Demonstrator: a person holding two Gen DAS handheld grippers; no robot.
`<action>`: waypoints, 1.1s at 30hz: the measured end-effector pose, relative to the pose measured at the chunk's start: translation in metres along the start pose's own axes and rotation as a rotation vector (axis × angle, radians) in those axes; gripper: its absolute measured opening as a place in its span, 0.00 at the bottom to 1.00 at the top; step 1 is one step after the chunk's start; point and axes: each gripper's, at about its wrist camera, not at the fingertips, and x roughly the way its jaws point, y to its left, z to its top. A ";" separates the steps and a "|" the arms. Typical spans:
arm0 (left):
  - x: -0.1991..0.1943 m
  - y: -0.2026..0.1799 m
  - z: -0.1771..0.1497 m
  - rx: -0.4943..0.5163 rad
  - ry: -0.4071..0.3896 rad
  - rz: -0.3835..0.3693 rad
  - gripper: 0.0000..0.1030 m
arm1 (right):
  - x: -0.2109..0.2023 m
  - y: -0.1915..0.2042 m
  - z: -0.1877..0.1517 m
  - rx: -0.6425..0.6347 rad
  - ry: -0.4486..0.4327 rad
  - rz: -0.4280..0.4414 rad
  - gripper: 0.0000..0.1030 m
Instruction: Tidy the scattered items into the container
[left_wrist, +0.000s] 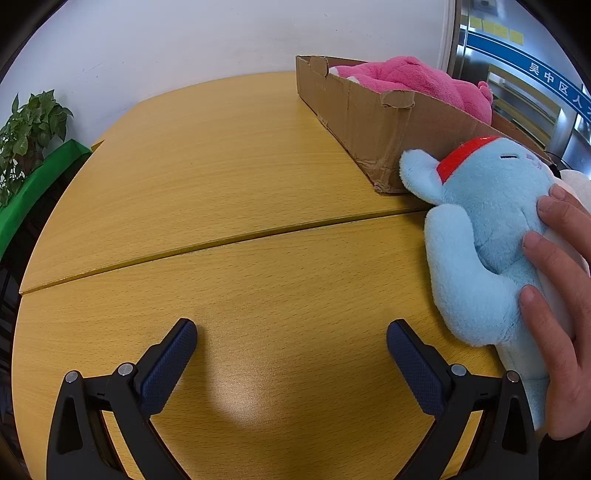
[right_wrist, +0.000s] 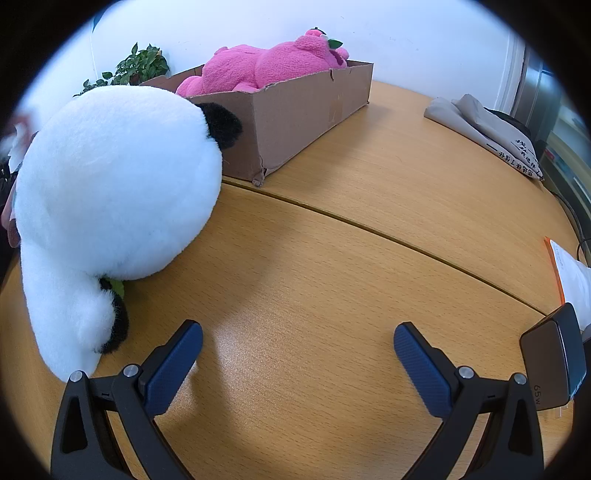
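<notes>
A shallow brown cardboard box (left_wrist: 369, 110) sits at the far side of a light wooden table (left_wrist: 229, 177), holding a bright pink plush toy (left_wrist: 413, 79) that lies along its length and rises above the torn rim. Just beside the box's near corner, a pale blue plush toy with a red collar (left_wrist: 487, 236) lies on the tabletop, one paw close against the cardboard; a bare hand (left_wrist: 561, 295) rests its fingers on the toy's right side. In the right wrist view, a large white plush panda with black ears (right_wrist: 110, 192) lies on the table left of the box, its head close to the box's near wall. The left gripper (left_wrist: 291, 343) hovers over bare wood with its blue-padded jaws spread wide, pinching nothing. The right gripper (right_wrist: 298, 345) is likewise spread and empty. A dark power adapter (right_wrist: 554, 362) sits near the right edge, a folded grey cloth bag (right_wrist: 484, 133) lies further back, and a leafy potted plant (left_wrist: 29, 133) stands against the white wall.
</notes>
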 end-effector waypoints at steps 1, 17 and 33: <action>0.000 0.000 0.000 0.000 0.000 0.000 1.00 | 0.000 0.000 0.000 0.000 0.000 0.000 1.00; 0.000 0.000 0.000 0.001 0.000 0.000 1.00 | 0.000 0.000 0.000 0.000 0.000 0.000 1.00; 0.000 0.002 -0.001 0.001 0.000 0.000 1.00 | 0.000 0.000 0.000 0.001 0.000 0.000 1.00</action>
